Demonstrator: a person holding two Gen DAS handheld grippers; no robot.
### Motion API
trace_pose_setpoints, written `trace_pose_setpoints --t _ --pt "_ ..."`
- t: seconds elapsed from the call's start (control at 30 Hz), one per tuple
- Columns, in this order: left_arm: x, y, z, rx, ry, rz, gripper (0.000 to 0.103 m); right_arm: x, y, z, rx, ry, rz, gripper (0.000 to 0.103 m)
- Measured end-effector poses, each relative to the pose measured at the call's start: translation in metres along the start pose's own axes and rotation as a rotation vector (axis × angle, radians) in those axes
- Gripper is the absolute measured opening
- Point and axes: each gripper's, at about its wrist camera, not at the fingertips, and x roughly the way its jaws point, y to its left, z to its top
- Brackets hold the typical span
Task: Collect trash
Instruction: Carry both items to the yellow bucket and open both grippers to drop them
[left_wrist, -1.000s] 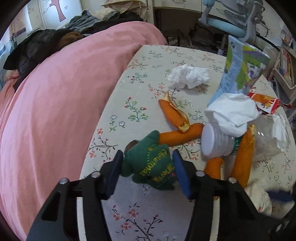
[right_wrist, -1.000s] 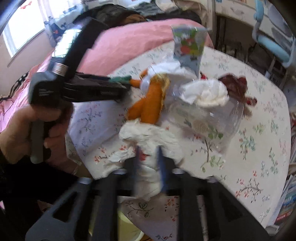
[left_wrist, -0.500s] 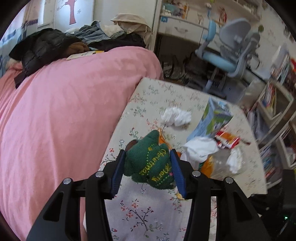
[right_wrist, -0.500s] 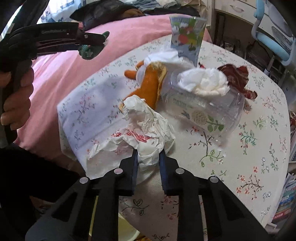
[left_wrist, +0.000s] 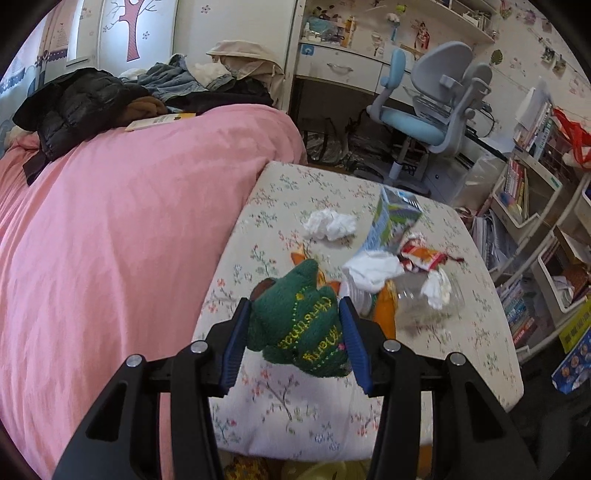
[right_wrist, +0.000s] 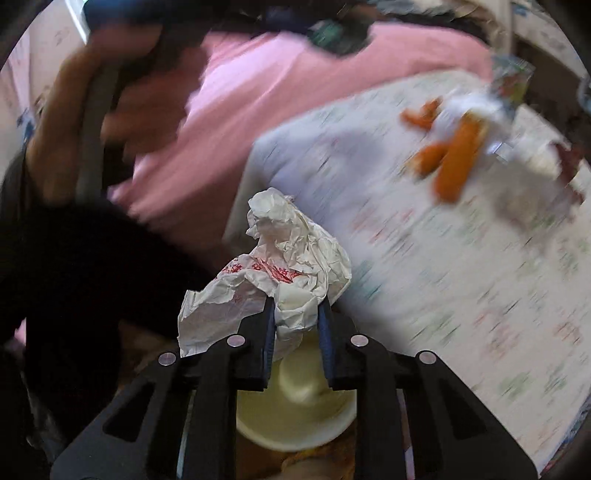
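Your left gripper (left_wrist: 295, 332): black frame, blue pads, round silver screws, triangular cut-outs | your right gripper (right_wrist: 295, 325): same black build, dark-blue pads, silver screws | your sleeve (right_wrist: 85, 266): black, blurred | your hand (right_wrist: 62, 140): blurred, no detail

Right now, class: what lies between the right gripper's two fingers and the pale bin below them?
In the right wrist view, only the crumpled white paper wrapper sits between the right gripper fingers as its jaws open; beneath it the cream bin is unobstructed.

My left view is sharp and evenly daylit, its edges bowed by the fisheye and dark at the corners. My right view smears with motion blur across the desk (right_wrist: 461, 258); only the crumpled paper (right_wrist: 280, 266) stays crisp.
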Motion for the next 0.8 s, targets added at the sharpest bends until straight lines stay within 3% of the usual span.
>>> trace_pose_setpoints --t 0.03,0.1,0.2,0.4,0.5,0.6,0.67,0.73,0.8 --pt "-0.002 -0.001 -0.004 0.005 0.004 -0.002 0.048 0.004 0.004 -0.008 -0.003 0.018 -0.008 0.049" --pt "-0.005 -0.004 -0.015 0.016 0.015 -0.004 0.048 0.004 0.008 -0.018 0.008 0.022 -0.028 0.057" --pt "-0.01 -0.01 -0.033 0.027 0.041 -0.012 0.048 -0.009 0.005 -0.03 0.067 -0.022 -0.054 0.059" --pt "-0.012 -0.04 -0.086 0.123 0.147 -0.026 0.048 -0.065 -0.036 -0.045 0.357 -0.259 -0.181 0.066" --pt "-0.005 -0.061 -0.125 0.179 0.262 -0.042 0.048 -0.083 -0.053 -0.055 0.457 -0.334 -0.213 0.066" --pt "0.003 -0.077 -0.167 0.219 0.433 -0.078 0.053 -0.092 -0.064 -0.063 0.525 -0.38 -0.243 0.066" --pt "0.001 -0.083 -0.186 0.241 0.483 -0.071 0.058 -0.094 -0.074 -0.07 0.565 -0.393 -0.255 0.066" --pt "-0.008 -0.085 -0.192 0.249 0.481 -0.08 0.065 -0.095 -0.079 -0.072 0.582 -0.402 -0.268 0.066" --pt "-0.019 -0.079 -0.184 0.225 0.429 -0.075 0.075 -0.091 -0.085 -0.073 0.582 -0.41 -0.282 0.066"
